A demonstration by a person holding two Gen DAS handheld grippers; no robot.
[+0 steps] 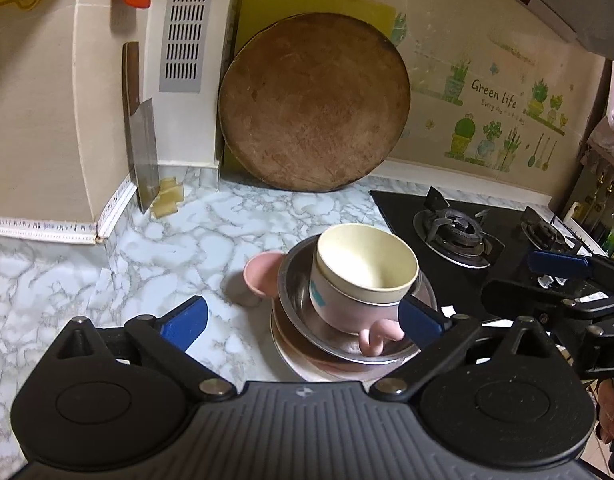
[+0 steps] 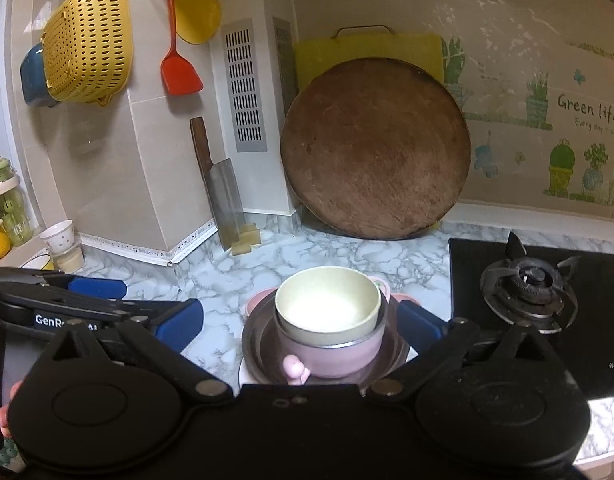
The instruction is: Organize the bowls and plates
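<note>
A stack of dishes stands on the marble counter (image 1: 167,240). A white plate (image 1: 295,364) lies at the bottom, with a pink eared bowl (image 1: 257,276) above it. On that sits a steel bowl (image 1: 299,284), and inside the steel bowl a pink bowl (image 1: 343,316) carries a cream bowl (image 1: 367,264), tilted. My left gripper (image 1: 303,320) is open, its blue pads either side of the stack's near edge and not pressing. My right gripper (image 2: 301,326) is open too, straddling the cream bowl (image 2: 327,312) and pink bowl (image 2: 331,360). Each gripper shows in the other's view: right gripper (image 1: 547,280), left gripper (image 2: 107,300).
A round wooden board (image 1: 315,104) leans on the back wall in front of a yellow board. A black gas hob (image 1: 459,232) lies right of the stack. A cleaver (image 1: 141,152) stands at the left wall. A yellow colander (image 2: 87,40), red spatula (image 2: 179,68) and cups (image 2: 61,236) are further left.
</note>
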